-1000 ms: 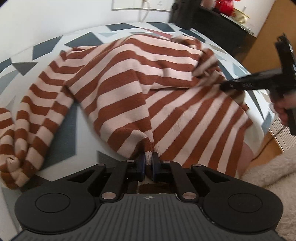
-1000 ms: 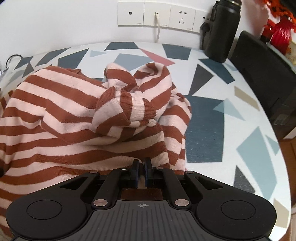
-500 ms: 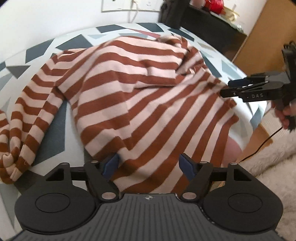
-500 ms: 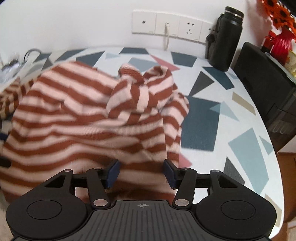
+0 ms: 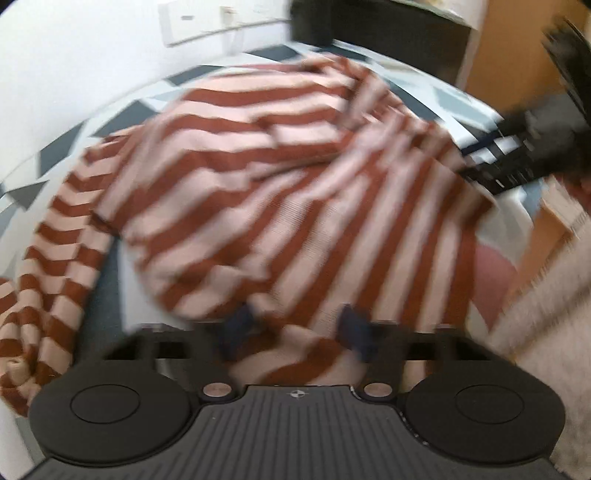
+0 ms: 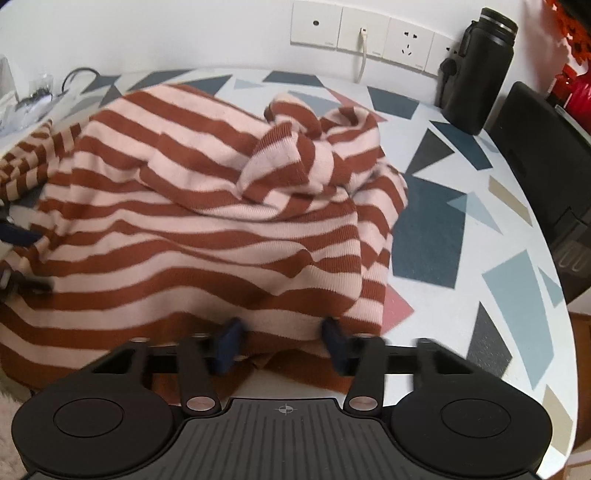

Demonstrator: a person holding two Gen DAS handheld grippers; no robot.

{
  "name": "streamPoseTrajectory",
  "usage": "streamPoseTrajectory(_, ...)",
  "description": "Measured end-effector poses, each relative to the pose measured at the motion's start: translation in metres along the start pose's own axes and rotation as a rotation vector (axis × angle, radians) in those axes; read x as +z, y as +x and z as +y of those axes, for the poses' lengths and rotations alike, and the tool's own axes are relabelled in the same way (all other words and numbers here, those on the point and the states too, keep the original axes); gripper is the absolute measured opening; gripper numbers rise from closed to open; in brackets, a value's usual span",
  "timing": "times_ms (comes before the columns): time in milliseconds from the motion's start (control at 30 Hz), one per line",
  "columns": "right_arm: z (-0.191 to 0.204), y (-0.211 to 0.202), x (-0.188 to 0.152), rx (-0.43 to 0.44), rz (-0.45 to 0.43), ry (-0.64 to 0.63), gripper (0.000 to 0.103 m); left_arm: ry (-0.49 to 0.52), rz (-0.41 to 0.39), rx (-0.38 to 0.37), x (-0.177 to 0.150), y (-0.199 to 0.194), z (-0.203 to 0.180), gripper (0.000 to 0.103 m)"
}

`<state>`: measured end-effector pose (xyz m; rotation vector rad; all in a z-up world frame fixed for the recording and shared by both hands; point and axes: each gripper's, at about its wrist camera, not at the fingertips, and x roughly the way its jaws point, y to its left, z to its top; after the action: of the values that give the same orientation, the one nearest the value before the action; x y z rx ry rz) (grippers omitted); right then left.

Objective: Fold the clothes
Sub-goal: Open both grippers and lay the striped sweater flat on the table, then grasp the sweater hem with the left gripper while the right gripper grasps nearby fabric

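A rust-and-pink striped sweater [image 6: 207,221] lies crumpled on the patterned table [image 6: 480,229], with one sleeve bunched up on top and its hem hanging over the near edge. In the blurred left wrist view the sweater [image 5: 280,192] fills the middle, with the other sleeve trailing at the left. My left gripper [image 5: 297,328] is open, its jaws on either side of the hem. My right gripper [image 6: 284,341] is open over the hem at the sweater's other end. The right gripper also shows in the left wrist view [image 5: 517,162] at the right.
A black bottle [image 6: 476,70] stands at the table's far right under wall sockets [image 6: 362,31]. A black cabinet [image 6: 546,177] is beyond the table's right edge. Cables and clutter [image 6: 37,99] lie at the far left. A fluffy white rug [image 5: 546,325] is below the table.
Both grippers, shut on the hem a second ago, have opened and let it go. The sweater has settled onto the table. Both cameras have drawn back a little.
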<state>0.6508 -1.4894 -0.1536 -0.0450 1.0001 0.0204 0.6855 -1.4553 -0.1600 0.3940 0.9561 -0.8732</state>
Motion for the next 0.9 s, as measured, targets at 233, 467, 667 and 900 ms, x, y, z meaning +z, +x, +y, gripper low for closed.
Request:
streamPoseTrajectory(233, -0.012, -0.018, 0.008, 0.031, -0.015, 0.046, 0.021, -0.153, -0.043, -0.048, 0.001, -0.02, 0.026, 0.006)
streamPoseTrajectory(467, -0.014, -0.019, 0.001, 0.059, 0.003, 0.065, 0.028, -0.188, -0.069, 0.0, -0.004, -0.024, 0.033, 0.006)
streamPoseTrajectory(667, -0.001, -0.009, -0.006, 0.074, 0.014, 0.041, 0.037, -0.203, -0.101, 0.036, -0.006, -0.028, 0.041, 0.011)
streamPoseTrajectory(900, -0.002, 0.003, -0.004, 0.068, 0.022, 0.069, 0.039, -0.191, -0.062, -0.046, -0.008, -0.046, 0.047, 0.069)
